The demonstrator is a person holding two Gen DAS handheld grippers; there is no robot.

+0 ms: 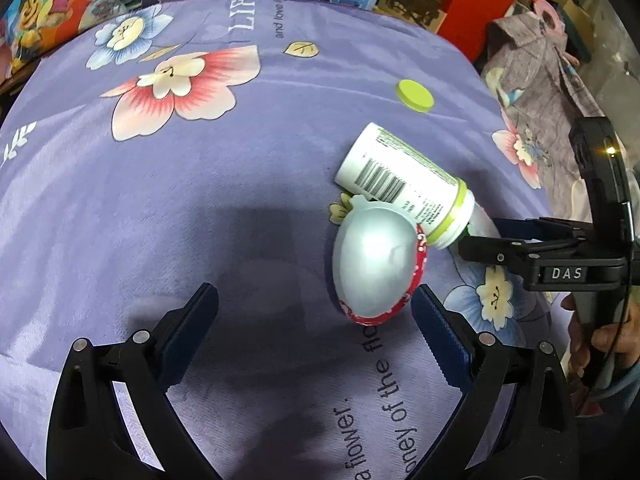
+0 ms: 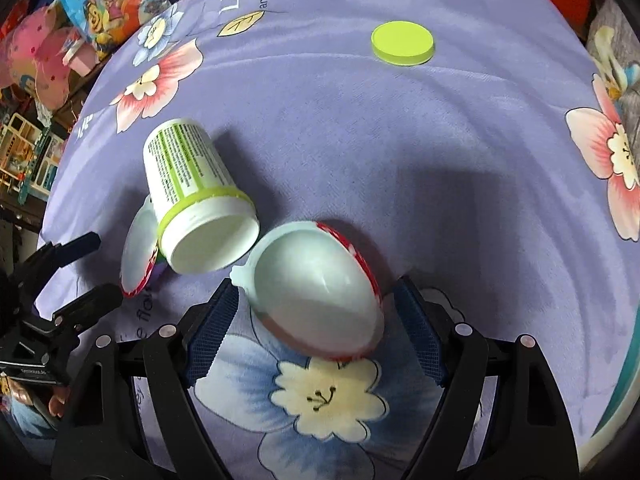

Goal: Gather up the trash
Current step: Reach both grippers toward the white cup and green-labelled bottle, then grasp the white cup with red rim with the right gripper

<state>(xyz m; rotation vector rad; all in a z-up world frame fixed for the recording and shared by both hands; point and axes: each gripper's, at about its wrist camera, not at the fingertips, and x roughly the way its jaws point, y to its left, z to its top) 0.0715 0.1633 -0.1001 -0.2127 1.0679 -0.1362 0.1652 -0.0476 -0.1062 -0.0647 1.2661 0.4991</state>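
Two egg halves (image 2: 316, 292) (image 1: 376, 264), a tub (image 2: 192, 192) and a lid (image 2: 402, 43): both grippers' fingers open; right gripper (image 2: 316, 316) straddles one half, apparently untouched. Next: close.

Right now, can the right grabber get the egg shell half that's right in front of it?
Probably yes. The right gripper is open, and the egg half lies between its fingers with nothing over it. The tipped cup sits just to the left, so it might get nudged.
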